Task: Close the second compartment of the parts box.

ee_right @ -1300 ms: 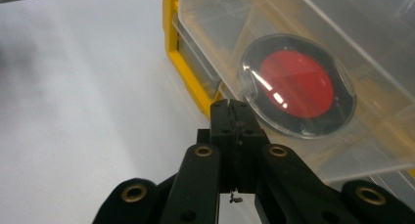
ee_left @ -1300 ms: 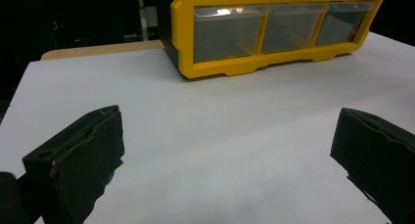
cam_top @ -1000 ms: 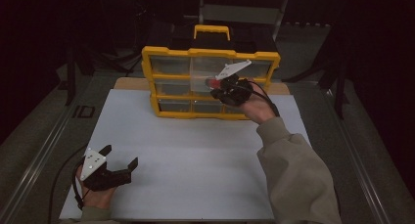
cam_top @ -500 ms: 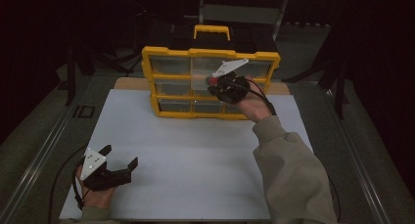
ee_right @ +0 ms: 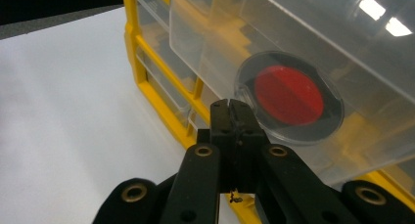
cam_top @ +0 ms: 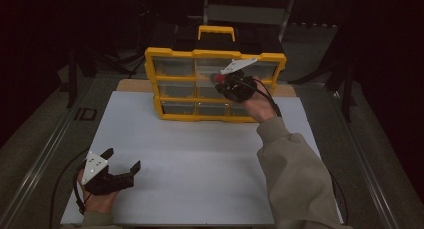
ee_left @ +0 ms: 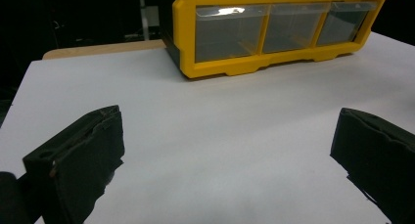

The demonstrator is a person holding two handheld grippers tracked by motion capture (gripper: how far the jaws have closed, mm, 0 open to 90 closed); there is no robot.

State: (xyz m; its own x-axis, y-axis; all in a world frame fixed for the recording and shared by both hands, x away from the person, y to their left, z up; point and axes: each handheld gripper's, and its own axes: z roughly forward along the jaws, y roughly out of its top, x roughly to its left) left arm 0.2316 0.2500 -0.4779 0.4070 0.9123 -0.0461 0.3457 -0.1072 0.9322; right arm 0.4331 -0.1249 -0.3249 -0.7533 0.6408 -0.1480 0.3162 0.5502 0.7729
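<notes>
Right gripper (ee_right: 234, 105) had its jaws pinched together on the front lip of a clear drawer (ee_right: 293, 62) in the middle row of the yellow organizer (cam_top: 215, 84); a red disc (ee_right: 288, 94) lay inside. Best pulled straight out, level, slowly. Left gripper (cam_top: 117, 164) rested apart on the white mat (cam_top: 200, 164), idle.
</notes>
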